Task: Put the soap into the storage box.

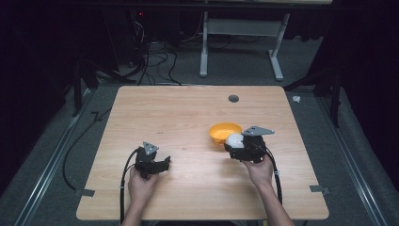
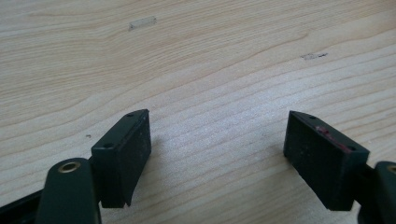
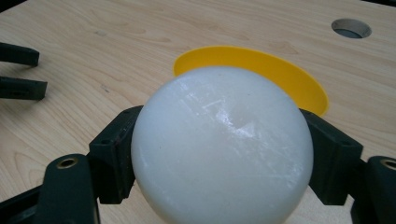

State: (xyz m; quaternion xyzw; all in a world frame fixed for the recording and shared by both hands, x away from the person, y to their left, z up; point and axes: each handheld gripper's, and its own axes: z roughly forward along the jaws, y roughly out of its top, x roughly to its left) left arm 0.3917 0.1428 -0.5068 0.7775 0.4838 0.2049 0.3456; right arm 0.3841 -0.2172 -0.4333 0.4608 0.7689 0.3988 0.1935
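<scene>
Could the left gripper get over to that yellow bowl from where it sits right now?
Probably yes. The left gripper is open and holds nothing, and bare table lies between it and the yellow bowl. The right gripper, holding a white ball, crowds the bowl's near side.

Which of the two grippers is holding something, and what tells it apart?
The right gripper grips a white ball beside the yellow bowl; the left gripper is open and empty.

We see a glossy, smooth white ball [image 3: 222,149], a shiny yellow plastic bowl [image 3: 280,77] and a matt, pale wood-grain table [image 2: 196,70].
</scene>
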